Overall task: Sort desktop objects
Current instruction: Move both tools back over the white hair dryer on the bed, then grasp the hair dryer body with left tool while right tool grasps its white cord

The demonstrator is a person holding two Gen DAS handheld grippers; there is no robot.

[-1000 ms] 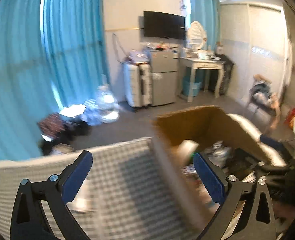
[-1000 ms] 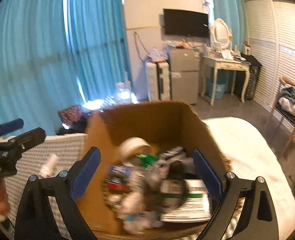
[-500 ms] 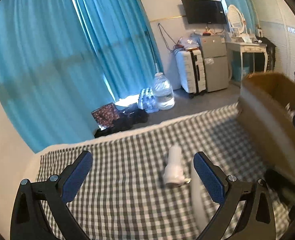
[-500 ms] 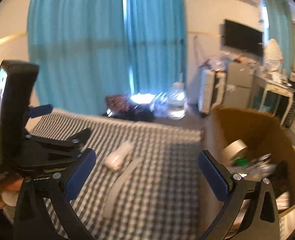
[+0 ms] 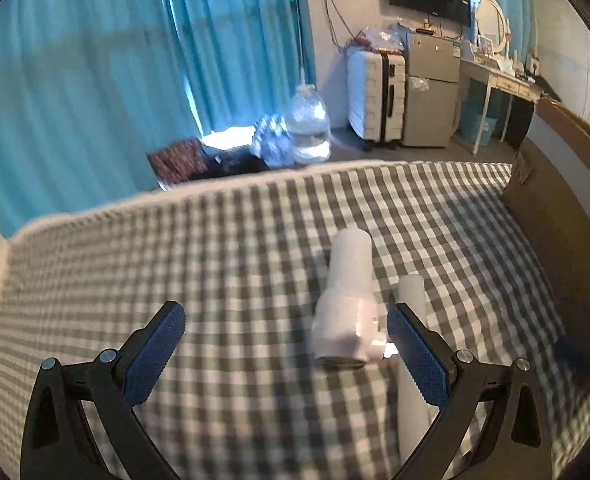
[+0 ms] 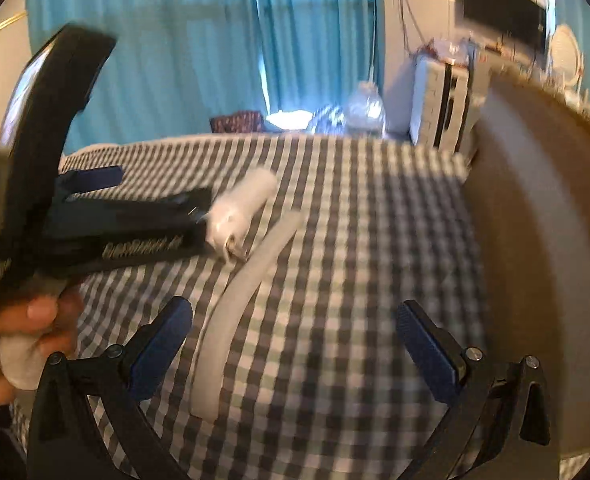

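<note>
1. My left gripper [image 5: 285, 354], jaws spread and empty, nears the white bottle [image 5: 349, 300] lying on the checked worktop [image 5: 135, 264]; off-centre, it may roll.
2. The white strip [image 6: 239, 304] beside it risks snagging; my right gripper [image 6: 293, 346] hangs released.

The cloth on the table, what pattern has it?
Grey-and-white checks on the cloth, clearest in the left wrist view.

Cardboard box [image 6: 543, 264] blurred, cut off at right edge; contents hidden.

Checked cloth [image 5: 223, 248] matt; white bottle [image 5: 349, 300] glossy plastic; box [image 6: 535, 240] matt cardboard.
</note>
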